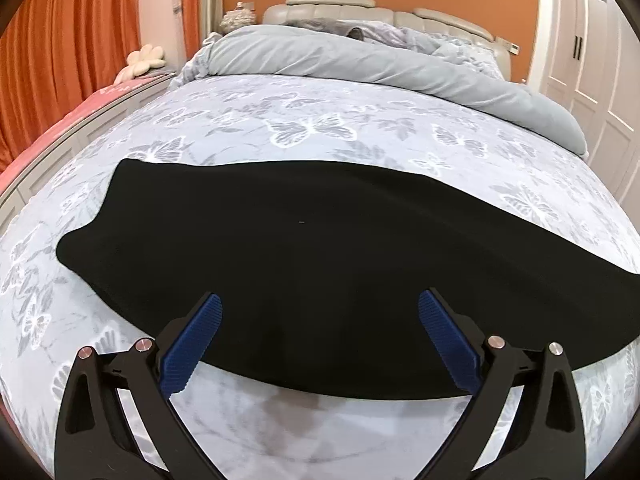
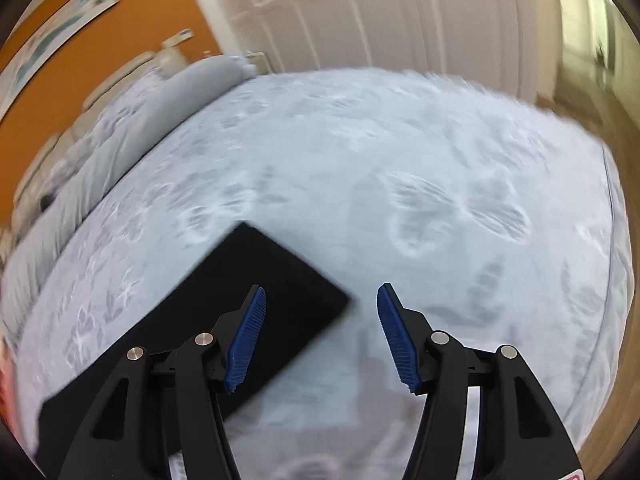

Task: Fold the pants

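Black pants (image 1: 320,248) lie flat across a bed with a grey butterfly-print cover (image 1: 312,120), waist end at the left, legs running right. My left gripper (image 1: 320,300) is open and empty, its blue pads above the pants' near edge. In the right wrist view, the leg end of the pants (image 2: 256,296) lies at lower left, its square corner pointing right. My right gripper (image 2: 322,294) is open and empty, hovering over that corner. This view is blurred by motion.
A rolled grey duvet (image 1: 360,56) lies at the head of the bed by a padded headboard (image 1: 332,2). Orange curtains (image 1: 60,52) hang at left. White wardrobe doors (image 2: 380,12) stand past the bed's far side. The bed's edge (image 2: 608,208) curves at right.
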A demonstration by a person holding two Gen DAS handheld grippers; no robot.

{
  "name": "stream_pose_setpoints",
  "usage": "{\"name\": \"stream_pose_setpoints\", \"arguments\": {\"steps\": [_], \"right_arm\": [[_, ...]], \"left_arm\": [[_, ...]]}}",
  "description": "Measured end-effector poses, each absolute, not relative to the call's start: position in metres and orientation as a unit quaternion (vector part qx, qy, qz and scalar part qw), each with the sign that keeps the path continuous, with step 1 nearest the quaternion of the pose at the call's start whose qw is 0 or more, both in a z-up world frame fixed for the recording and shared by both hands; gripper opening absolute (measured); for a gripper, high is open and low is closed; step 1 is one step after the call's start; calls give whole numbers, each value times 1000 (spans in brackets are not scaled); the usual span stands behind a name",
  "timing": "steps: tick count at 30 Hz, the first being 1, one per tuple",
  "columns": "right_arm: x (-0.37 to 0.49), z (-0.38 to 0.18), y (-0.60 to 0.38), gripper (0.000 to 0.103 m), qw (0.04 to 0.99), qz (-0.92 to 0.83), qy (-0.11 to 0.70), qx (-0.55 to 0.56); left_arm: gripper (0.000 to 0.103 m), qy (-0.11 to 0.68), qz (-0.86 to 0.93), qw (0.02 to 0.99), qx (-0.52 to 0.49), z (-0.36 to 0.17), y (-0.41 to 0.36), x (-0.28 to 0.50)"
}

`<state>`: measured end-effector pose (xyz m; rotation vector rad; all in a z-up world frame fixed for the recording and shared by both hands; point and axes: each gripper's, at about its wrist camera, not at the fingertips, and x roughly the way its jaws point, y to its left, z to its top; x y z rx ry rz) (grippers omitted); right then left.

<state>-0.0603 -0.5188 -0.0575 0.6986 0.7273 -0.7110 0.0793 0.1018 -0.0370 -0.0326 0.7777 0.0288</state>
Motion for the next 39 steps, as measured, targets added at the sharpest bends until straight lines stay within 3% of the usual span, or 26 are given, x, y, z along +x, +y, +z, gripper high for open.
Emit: {"name": "stream_pose_setpoints", "arguments": {"steps": [9,15,16,17,28,39], "right_arm": [[-53,-93,-524,57,800,-234,383,398],[-19,-95,-516,57,812,-246,385,362],[-16,-92,-512,41,818,-252,387,344],[-10,-88,-506,15,825,-247,386,331],[27,10,-387,14,908,-123,290,276],[85,21,-178,14,931,45,337,133]], "left_arm": [[98,403,-15,915,-22,-55,79,79],[98,413,-19,910,-32,-59,84,82],[98,413,-20,910,-35,-58,86,82],[98,412,-17,910,-37,-57,89,82],[98,408,0,912,-47,-47,105,80],[98,374,33,927,2,-24,113,68]]}}
